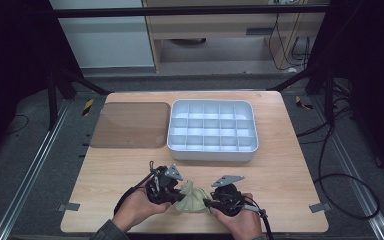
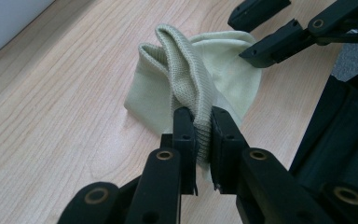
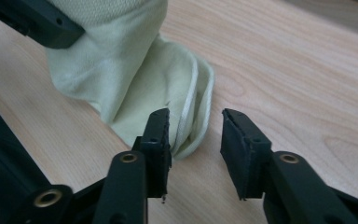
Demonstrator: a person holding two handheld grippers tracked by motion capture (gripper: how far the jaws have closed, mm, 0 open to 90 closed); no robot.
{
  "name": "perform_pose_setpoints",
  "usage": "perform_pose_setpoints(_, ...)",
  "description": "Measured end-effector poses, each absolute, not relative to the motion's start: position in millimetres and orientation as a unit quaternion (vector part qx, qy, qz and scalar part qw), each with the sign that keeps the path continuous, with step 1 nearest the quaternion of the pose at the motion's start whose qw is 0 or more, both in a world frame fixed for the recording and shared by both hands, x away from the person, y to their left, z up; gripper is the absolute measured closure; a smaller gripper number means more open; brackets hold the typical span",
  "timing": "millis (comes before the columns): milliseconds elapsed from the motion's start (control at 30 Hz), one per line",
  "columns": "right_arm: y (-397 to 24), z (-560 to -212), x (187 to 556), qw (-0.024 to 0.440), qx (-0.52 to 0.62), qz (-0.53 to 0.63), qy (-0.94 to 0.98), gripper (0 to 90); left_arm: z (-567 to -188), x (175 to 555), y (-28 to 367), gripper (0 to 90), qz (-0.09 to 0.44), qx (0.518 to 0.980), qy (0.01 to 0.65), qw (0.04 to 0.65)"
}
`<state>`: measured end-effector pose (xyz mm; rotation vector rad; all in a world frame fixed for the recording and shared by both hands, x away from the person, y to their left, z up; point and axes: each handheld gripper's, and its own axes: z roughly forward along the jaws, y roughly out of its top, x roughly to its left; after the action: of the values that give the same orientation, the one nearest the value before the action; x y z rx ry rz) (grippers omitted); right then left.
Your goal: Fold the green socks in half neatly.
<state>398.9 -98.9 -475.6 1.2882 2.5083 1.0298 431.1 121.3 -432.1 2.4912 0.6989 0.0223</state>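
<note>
A pale green sock [image 1: 192, 197] lies bunched on the wooden table [image 1: 280, 165] near its front edge, between both hands. My left gripper [image 2: 203, 116] is shut on the sock's ribbed cuff [image 2: 191, 79] and holds that fold raised off the wood. In the high view the left gripper [image 1: 177, 192] is at the sock's left and my right gripper [image 1: 207, 202] at its right. The right gripper [image 3: 196, 126] stands open, its pads apart. The sock's [image 3: 135, 79] smooth lower edge reaches just into the gap beside the left pad, and neither pad presses on it.
A white tray [image 1: 212, 150] divided into several small compartments stands at the middle back of the table. A brown translucent flat lid [image 1: 130, 125] lies to its left. The table's front edge runs just below the hands.
</note>
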Motion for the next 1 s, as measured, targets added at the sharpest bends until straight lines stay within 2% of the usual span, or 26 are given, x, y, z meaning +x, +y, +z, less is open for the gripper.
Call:
perform_pose_setpoints(200,-99.1,-478.7,399.4,0.054,0.429,0.344,0.833,80.2,-430.0,429.5,115.3,81.2,0.007,0.925,0.259,0.277)
perform_pose_setpoints(300,-98.5,-478.2,400.1,0.053,0.431,0.343,0.833,83.4,-428.7,429.6,112.4,80.9,0.008,0.927,0.257,0.275)
perform_pose_setpoints(767,-98.5,-479.1,402.2,0.053,0.437,0.346,0.829,87.0,-430.3,431.5,103.4,78.8,-0.016,0.917,0.274,0.290)
perform_pose_setpoints(1000,-100.3,-480.4,402.6,0.052,0.438,0.349,0.827,86.8,-428.7,431.4,98.3,73.2,-0.020,0.910,0.273,0.310)
